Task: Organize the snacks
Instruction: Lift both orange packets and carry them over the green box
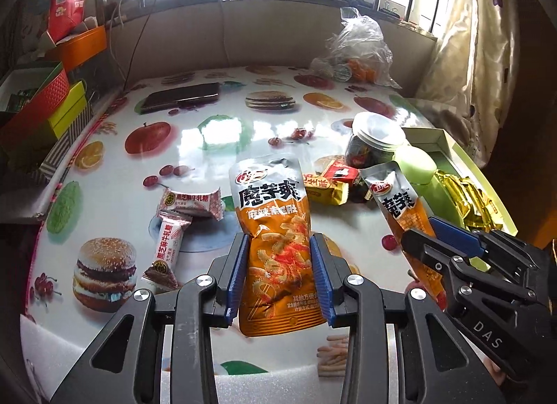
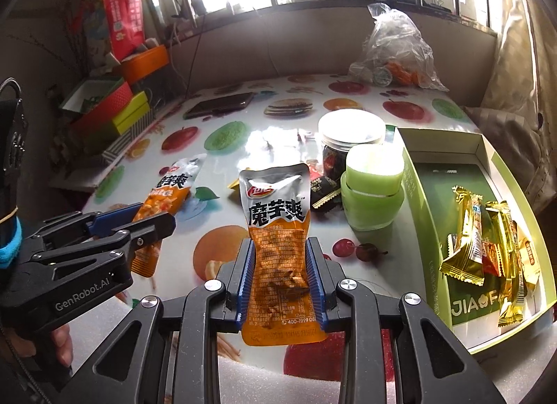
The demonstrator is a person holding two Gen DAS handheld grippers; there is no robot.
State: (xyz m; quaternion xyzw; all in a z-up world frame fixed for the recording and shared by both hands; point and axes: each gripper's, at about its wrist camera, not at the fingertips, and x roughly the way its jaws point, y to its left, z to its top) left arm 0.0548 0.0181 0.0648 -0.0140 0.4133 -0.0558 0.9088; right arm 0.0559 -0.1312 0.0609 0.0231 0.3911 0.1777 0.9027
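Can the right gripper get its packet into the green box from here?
Probably yes. The right gripper holds an orange packet, and the green box lies open just to its right; only the green jar stands near the box's left wall.

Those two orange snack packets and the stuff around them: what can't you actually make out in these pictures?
- Clear plastic bag, right wrist view: contents too small and crumpled over to name.
- Dark jar, left wrist view: its contents are too dark to tell.
- Green box, right wrist view: near end cut off by the picture's edge.
- Left packet, left wrist view: its back is hidden.
- Phone: screen only glare.
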